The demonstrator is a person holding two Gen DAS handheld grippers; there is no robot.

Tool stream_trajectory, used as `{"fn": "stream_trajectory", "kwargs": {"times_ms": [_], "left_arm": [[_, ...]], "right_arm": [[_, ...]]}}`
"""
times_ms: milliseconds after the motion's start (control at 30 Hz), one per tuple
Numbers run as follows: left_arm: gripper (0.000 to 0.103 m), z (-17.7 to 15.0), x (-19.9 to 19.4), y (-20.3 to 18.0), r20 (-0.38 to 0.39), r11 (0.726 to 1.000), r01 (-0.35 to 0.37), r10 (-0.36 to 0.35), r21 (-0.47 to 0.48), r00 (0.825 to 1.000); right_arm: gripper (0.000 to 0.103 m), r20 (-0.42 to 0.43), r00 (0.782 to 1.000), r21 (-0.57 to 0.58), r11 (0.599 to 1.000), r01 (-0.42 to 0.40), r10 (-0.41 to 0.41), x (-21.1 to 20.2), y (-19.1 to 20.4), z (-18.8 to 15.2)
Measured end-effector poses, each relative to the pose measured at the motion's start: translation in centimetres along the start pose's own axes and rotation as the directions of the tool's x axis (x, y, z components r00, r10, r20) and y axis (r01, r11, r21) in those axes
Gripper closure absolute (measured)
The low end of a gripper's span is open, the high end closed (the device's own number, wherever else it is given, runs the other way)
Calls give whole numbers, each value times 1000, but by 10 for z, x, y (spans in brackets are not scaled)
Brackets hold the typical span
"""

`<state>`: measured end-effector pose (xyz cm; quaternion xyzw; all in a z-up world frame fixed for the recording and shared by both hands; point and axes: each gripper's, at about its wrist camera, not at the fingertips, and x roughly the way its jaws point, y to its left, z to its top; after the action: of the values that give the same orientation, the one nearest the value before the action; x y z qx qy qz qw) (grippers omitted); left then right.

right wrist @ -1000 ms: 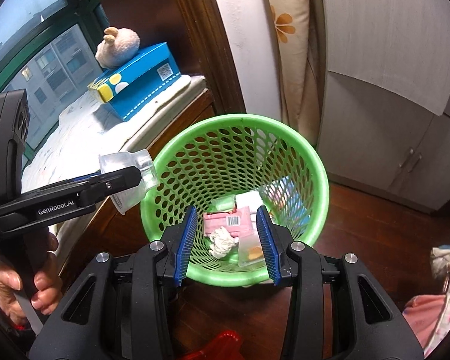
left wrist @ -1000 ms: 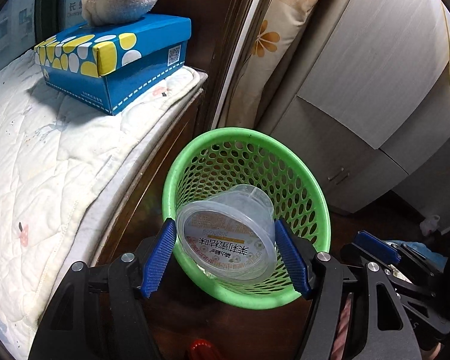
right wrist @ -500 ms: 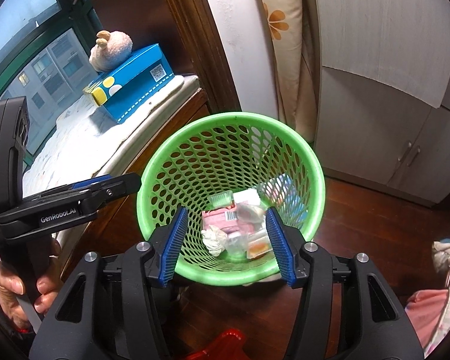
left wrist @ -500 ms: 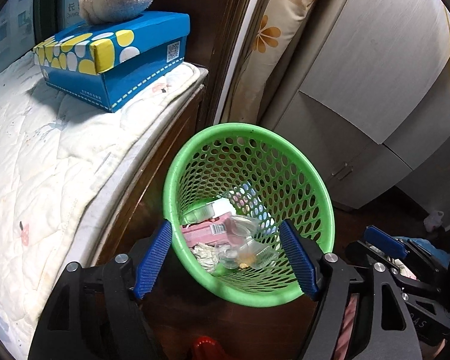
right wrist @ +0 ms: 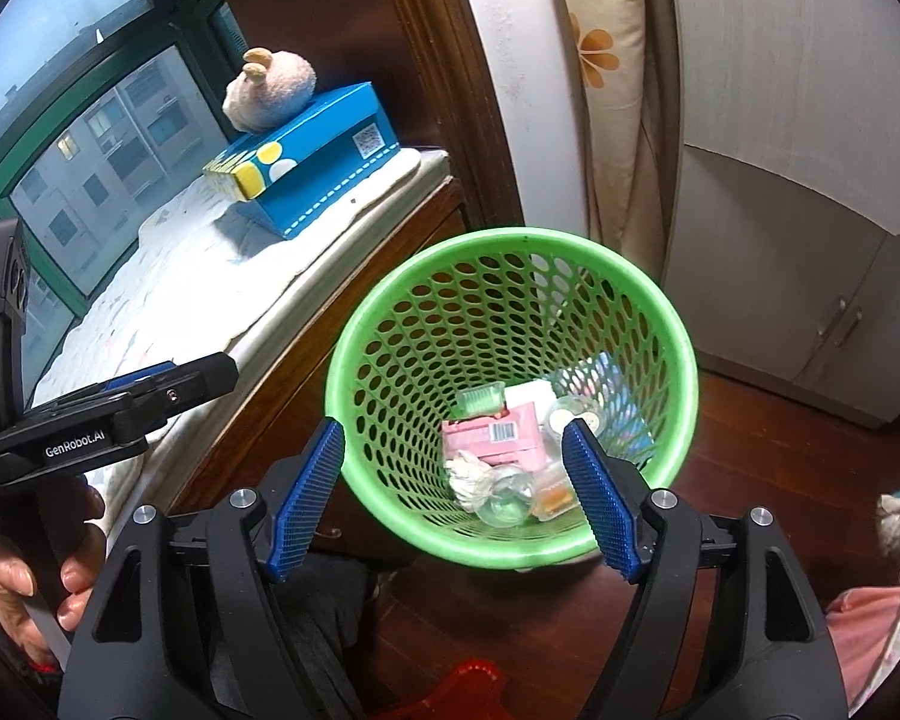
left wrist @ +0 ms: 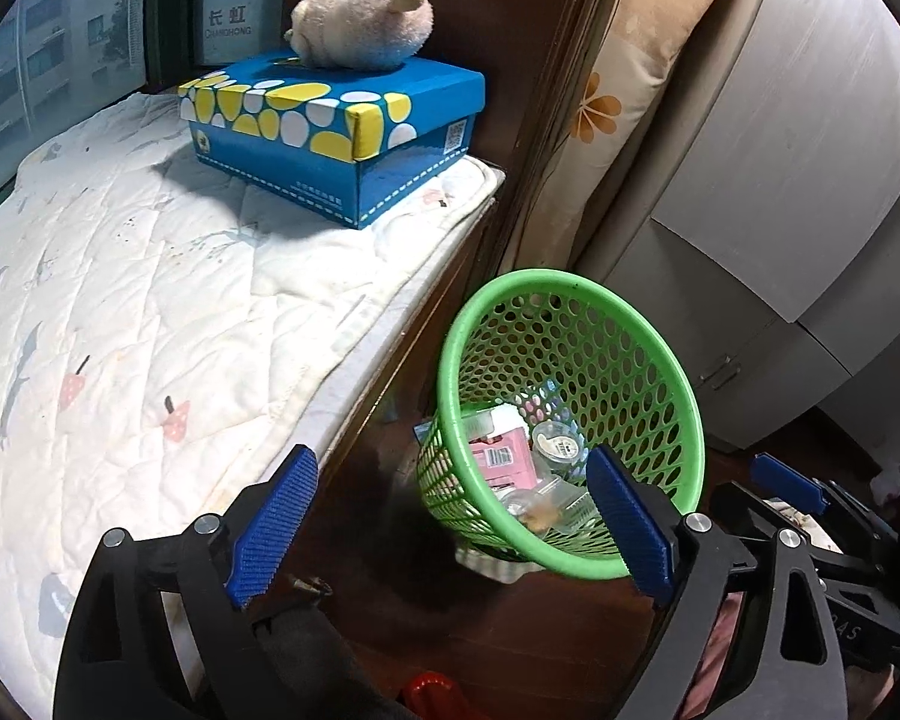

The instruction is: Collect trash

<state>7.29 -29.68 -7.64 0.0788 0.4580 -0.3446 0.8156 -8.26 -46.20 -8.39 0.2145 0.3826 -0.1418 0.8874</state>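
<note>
Standing on the dark wooden floor (right wrist: 780,480), the green mesh wastebasket (right wrist: 390,324) serves as the landmark for everything else. Inside it, at the bottom, lies the collected trash: a pink carton (right wrist: 498,435) with a barcode, a crumpled white tissue (right wrist: 471,477) just beside the carton, a clear plastic cup (left wrist: 561,447) with a printed lid, a small clear container (right wrist: 507,495) and a green wrapper (right wrist: 480,399) against the far wall. Above the basket's near rim hangs the right gripper (right wrist: 453,501), its blue pads spreading apart with nothing pinched between them. To the left of the basket is the left gripper (left wrist: 450,531), its jaws also widening and empty; a hand (right wrist: 36,570) grips its handle. Beyond the basket to the left, a quilted white cushion (left wrist: 120,330) carries a blue spotted shoebox (left wrist: 342,132) with a plush sheep (left wrist: 360,18) on top. Behind the basket stands a pale cabinet (right wrist: 810,180).
</note>
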Motion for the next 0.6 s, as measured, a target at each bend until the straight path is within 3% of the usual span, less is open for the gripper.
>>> {"fn": "stream_trajectory", "kwargs": {"times_ms": [600], "left_arm": [[10, -14, -57, 49, 84, 989, -125, 132, -79, 988]], "right_arm": [[16, 17, 998, -51, 997, -57, 58, -6, 46, 4]]}}
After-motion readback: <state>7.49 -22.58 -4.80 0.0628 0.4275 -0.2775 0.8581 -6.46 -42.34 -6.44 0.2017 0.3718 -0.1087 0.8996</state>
